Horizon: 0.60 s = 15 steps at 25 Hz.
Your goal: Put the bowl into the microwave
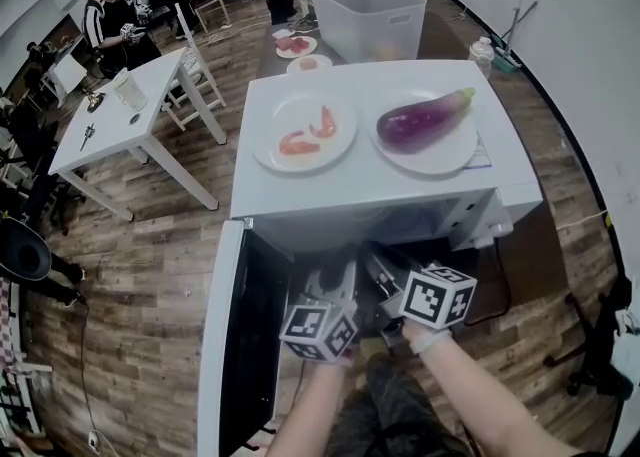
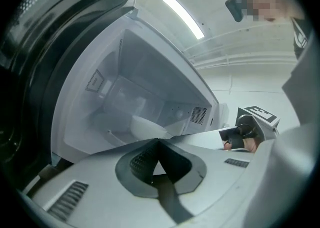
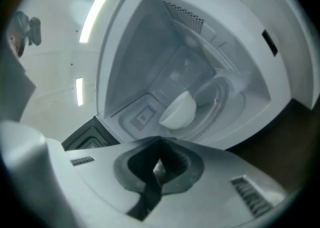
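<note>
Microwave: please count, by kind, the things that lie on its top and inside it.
Plates, on top: 2
Shrimps, on the left plate: 2
Eggplant, on the right plate: 1
Bowl, inside: 1
Total: 6

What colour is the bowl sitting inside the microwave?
Plain white. The bowl shows best in the right gripper view.

In the head view the microwave's roof hides the bowl inside.

ceiling strip lights glared bright overhead; fisheye bending darkened every frame's edges, and close parts blurred.
</note>
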Motion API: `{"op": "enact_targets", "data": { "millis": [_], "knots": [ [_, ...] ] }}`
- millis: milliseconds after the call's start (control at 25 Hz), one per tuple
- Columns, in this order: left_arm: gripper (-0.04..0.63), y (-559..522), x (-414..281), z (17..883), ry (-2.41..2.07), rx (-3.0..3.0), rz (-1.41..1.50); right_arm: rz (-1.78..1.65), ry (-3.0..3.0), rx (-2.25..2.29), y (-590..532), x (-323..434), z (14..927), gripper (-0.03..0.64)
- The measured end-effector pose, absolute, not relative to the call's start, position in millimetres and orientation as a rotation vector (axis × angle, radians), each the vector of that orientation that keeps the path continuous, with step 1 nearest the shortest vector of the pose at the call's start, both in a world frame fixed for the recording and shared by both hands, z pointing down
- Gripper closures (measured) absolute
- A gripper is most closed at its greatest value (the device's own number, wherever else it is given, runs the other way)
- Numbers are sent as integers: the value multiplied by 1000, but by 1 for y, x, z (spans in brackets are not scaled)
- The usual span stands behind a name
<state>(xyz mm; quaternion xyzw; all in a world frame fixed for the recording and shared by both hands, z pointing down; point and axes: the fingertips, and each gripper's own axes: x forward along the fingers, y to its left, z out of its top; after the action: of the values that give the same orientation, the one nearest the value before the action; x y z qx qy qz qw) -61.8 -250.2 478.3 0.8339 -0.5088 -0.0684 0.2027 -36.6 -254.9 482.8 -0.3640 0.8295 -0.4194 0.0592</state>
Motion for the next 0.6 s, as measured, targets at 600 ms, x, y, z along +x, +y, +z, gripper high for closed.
{"op": "enact_targets", "data": {
  "millis": [600],
  "knots": [
    [594,-213,-50,465,-1414,2361,-187,-986,2778,-1204,-218,-27,467,615]
  ]
}}
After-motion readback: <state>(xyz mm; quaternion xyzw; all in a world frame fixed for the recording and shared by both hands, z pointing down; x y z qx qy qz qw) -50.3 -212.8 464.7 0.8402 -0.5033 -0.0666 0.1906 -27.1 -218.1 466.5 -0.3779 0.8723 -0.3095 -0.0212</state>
